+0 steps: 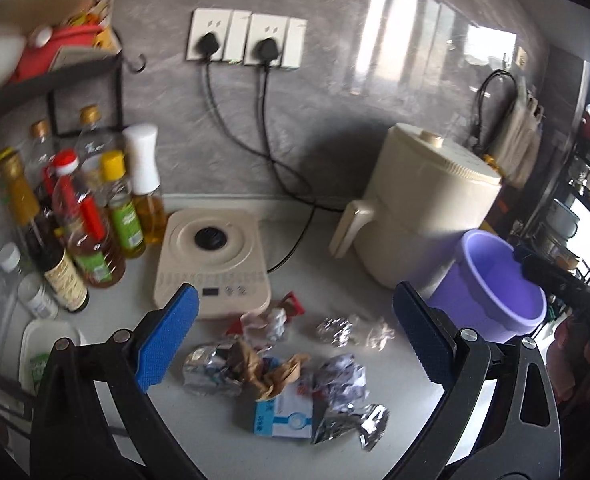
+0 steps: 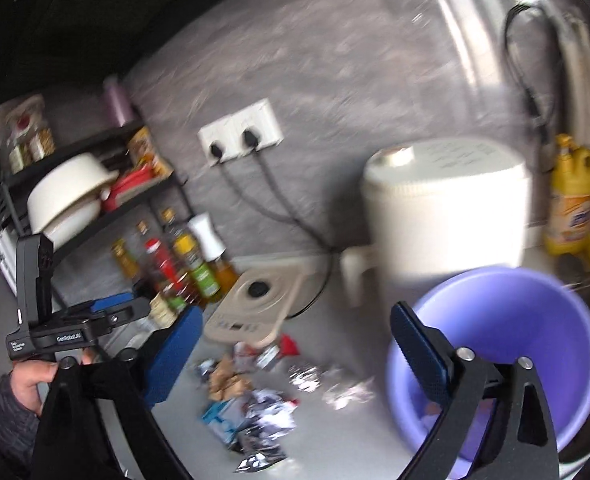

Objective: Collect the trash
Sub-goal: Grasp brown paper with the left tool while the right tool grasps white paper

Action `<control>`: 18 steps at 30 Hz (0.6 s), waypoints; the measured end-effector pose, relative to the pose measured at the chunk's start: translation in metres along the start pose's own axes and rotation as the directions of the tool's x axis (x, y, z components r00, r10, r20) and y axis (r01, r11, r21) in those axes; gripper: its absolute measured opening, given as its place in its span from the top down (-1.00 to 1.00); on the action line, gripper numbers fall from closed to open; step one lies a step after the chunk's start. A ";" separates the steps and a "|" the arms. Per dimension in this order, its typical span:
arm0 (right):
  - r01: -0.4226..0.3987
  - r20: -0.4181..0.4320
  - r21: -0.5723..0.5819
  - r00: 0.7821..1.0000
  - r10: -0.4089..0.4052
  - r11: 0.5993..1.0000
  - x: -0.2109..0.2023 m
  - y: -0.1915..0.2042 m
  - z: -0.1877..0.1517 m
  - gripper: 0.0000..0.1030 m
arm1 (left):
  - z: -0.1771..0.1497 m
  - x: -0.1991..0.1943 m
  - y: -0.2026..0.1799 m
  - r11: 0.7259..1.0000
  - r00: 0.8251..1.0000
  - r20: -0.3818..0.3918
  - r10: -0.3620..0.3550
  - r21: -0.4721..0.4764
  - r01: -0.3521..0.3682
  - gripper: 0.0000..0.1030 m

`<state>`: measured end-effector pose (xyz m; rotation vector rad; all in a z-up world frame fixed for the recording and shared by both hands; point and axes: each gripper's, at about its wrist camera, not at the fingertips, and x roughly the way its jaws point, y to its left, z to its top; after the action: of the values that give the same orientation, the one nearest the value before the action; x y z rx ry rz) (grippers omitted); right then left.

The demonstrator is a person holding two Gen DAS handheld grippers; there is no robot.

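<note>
- Trash pile (image 1: pixel 283 364): a loose heap is lying on the white countertop (image 1: pixel 223 432), just in front of the beige cooker plate (image 1: pixel 211 256); the heap is spreading left to right across the left wrist view, with no single long axis that can be told.
- Materials in the heap: crumpled silver foil wrappers (image 1: pixel 335 330) are glinting, creased brown paper (image 1: pixel 271 372) is sitting on top, and a flat blue-and-white printed carton (image 1: pixel 283 418) is lying at the near edge, its long side running left to right.
- Purple bucket (image 2: pixel 535 344): a smooth, round plastic tub is standing upright, mouth facing up, right of the heap and just beside the cream appliance (image 1: pixel 435 204).
- Left gripper (image 1: pixel 295 344): its 2 blue ribbed pads are standing wide apart above the heap, holding nothing.
- Right gripper (image 2: pixel 295 352): its jaws are also spread wide and empty; the right-hand pad is overlapping the bucket's rim in view, and contact cannot be told.
- Bottles (image 1: pixel 87 216): glass and plastic ones are clustering upright at the left, against the grey marbled wall (image 1: pixel 335 112).
- A hand (image 2: pixel 35 380) in a grey knit sleeve is holding the left gripper's handle.
</note>
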<state>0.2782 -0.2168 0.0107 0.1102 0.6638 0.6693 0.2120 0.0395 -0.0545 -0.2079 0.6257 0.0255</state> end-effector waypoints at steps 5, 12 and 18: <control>-0.067 -0.117 -0.058 0.991 0.059 0.996 0.038 0.019 -0.016 -0.58 | -0.020 0.013 0.021 0.997 0.999 -0.032 0.018 -0.074 -0.020 -0.79; -0.121 -0.249 -0.120 0.964 0.088 0.985 0.085 0.031 -0.036 -0.47 | -0.042 0.049 0.036 0.991 0.992 -0.123 0.010 -0.130 -0.026 -0.25; -0.126 -0.345 -0.109 0.935 0.081 0.986 0.123 0.027 -0.050 -0.44 | -0.058 0.075 0.043 0.988 0.980 -0.201 0.007 -0.150 -0.038 0.00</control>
<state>0.3054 -0.1262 -0.0863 -0.0945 0.9497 0.8413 0.2356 0.0665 -0.1519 -0.3548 0.8281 0.0756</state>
